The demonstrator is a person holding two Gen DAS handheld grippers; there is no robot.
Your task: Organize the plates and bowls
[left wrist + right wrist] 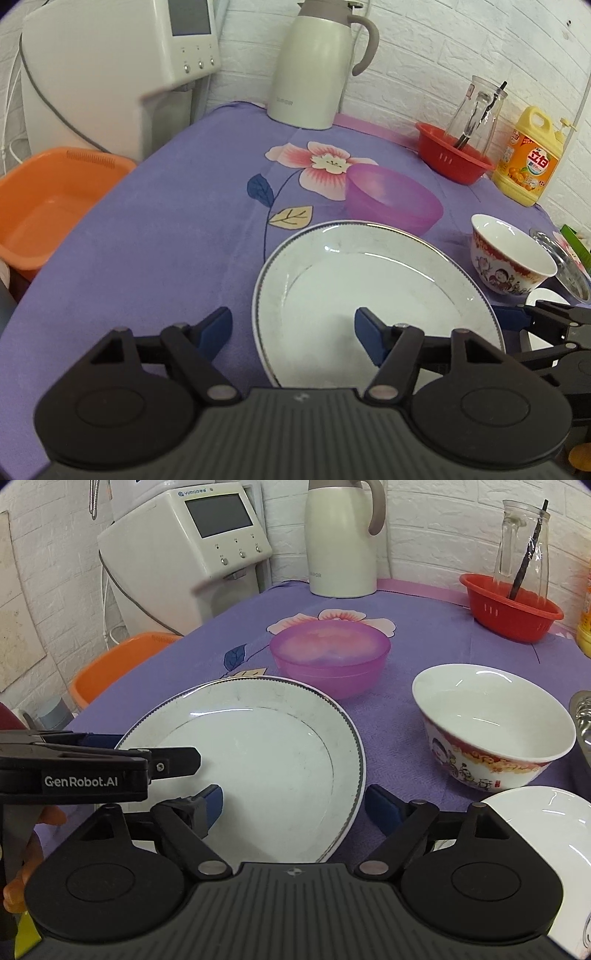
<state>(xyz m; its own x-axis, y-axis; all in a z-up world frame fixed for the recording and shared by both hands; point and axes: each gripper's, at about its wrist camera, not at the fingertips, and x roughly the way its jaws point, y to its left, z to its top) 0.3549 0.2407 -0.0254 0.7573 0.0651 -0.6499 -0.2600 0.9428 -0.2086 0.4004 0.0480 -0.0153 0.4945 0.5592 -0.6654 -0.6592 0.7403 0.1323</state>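
White plate (369,295) lies between both open, empty tongs: left tongs (293,334) straddle its near-left rim, right tongs (293,808) its near-right.

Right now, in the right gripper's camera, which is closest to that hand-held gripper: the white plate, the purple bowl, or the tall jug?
1. White plate: right at the right hand-held gripper, slightly left.
2. Purple bowl: behind the plate, mid-table.
3. Tall jug: farthest, by the wall.
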